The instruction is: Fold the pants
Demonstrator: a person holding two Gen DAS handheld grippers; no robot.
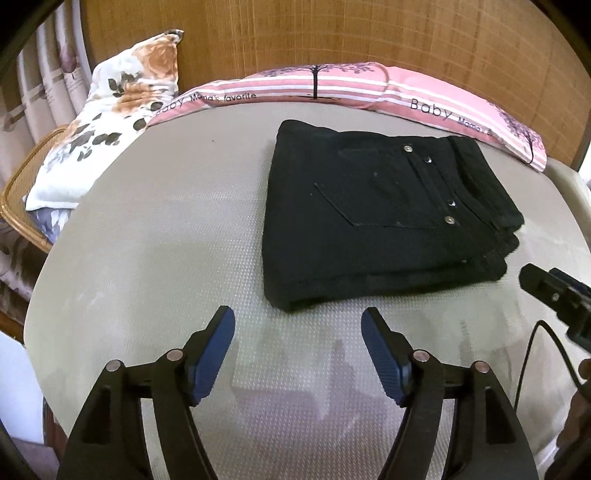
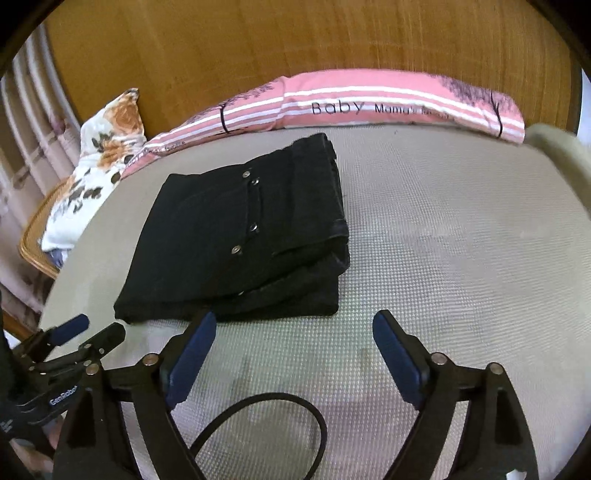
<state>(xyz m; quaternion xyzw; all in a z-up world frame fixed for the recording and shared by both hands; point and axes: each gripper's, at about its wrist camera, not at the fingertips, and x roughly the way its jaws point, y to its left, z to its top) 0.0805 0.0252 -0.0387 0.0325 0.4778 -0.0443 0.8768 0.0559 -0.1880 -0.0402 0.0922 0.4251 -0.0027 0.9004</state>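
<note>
While both sets of jaws stand spread and empty, left gripper [image 1: 298,325] and right gripper [image 2: 294,328] hover above the mattress [image 1: 166,258]; one body reads "GenRobot". Beyond them lie the folded black pants [image 1: 380,218]. Farthest, a pink pillow [image 1: 295,86] reads "Baby Mama's favorite".

Wooden headboard [image 1: 332,33] behind a grey-sheeted bed [image 1: 166,240] — curtains [image 1: 44,85] at left.

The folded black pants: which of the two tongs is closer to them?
Roughly level; perhaps the right tongs, whose left finger tip overlaps the near edge of the folded black pants. The left tongs sit just short of that edge. Both are open and empty.
</note>
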